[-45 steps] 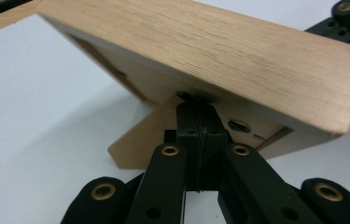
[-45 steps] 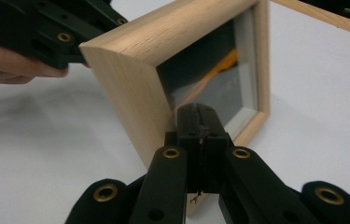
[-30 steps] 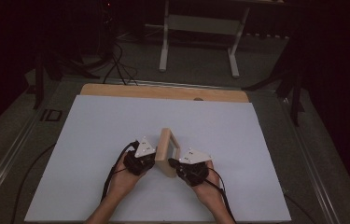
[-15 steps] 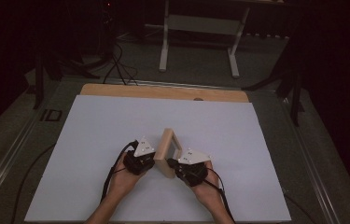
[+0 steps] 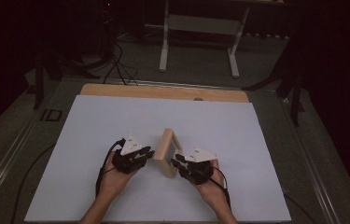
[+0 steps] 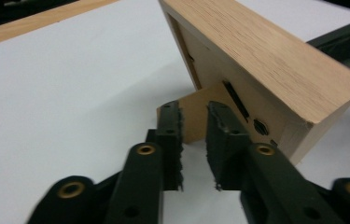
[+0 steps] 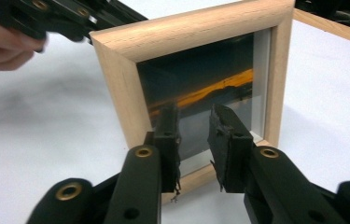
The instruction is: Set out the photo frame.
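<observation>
Two tongs flanking upright picture frame

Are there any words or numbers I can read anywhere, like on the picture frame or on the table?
"ID": a mark that seems to read so, on the dark table edge beside the white sheet, too small to be sure.
Wooden picture frame: no words on its front or its back.
The photo behind the glass is dark with an orange streak, no writing.
Left gripper and right gripper: no labels.
</observation>
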Tool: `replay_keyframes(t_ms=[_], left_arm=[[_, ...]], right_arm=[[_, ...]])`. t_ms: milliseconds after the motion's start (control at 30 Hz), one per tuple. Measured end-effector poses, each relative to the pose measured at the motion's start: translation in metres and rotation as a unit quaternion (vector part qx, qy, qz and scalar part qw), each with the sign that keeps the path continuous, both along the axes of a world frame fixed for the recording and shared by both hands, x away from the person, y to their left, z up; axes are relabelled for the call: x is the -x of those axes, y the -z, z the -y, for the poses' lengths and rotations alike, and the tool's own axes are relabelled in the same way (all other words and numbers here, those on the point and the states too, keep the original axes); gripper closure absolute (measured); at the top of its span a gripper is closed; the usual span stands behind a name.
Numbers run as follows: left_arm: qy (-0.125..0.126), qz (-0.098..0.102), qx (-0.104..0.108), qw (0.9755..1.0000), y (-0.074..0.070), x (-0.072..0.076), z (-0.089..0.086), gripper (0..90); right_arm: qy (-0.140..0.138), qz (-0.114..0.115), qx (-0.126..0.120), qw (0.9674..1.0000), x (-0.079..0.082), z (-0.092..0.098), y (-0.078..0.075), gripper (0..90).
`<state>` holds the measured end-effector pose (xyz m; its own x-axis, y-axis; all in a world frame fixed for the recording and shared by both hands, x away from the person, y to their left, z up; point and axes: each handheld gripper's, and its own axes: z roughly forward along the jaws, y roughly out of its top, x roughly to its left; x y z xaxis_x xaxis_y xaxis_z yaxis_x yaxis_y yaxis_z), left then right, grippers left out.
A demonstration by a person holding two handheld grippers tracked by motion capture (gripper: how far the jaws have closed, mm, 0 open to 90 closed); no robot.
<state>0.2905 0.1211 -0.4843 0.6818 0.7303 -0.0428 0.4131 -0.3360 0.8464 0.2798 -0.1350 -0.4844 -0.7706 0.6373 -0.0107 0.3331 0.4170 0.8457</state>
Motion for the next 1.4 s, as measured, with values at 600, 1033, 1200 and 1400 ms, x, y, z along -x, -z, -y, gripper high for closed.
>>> replay_keyframes(t_ms=[600,1033,1200,1400], left_arm=[[-0.032,0.013,0.054,0.9979,-0.027,0.015,-0.019,47.6],[-0.010,0.013,0.053,0.9985,-0.033,0.022,-0.004,45.8],[-0.002,0.016,0.049,0.9986,-0.034,0.025,0.005,43.9],[0.003,0.013,0.051,0.9986,-0.031,0.026,0.016,41.6]], right_arm=[[0.019,0.004,0.002,0.9998,-0.003,0.011,-0.004,66.1],[0.029,0.004,-0.005,0.9996,-0.005,0.016,-0.006,65.0],[0.031,0.003,-0.006,0.9995,-0.005,0.018,-0.007,64.7],[0.033,0.004,-0.008,0.9994,-0.006,0.019,-0.008,64.6]])
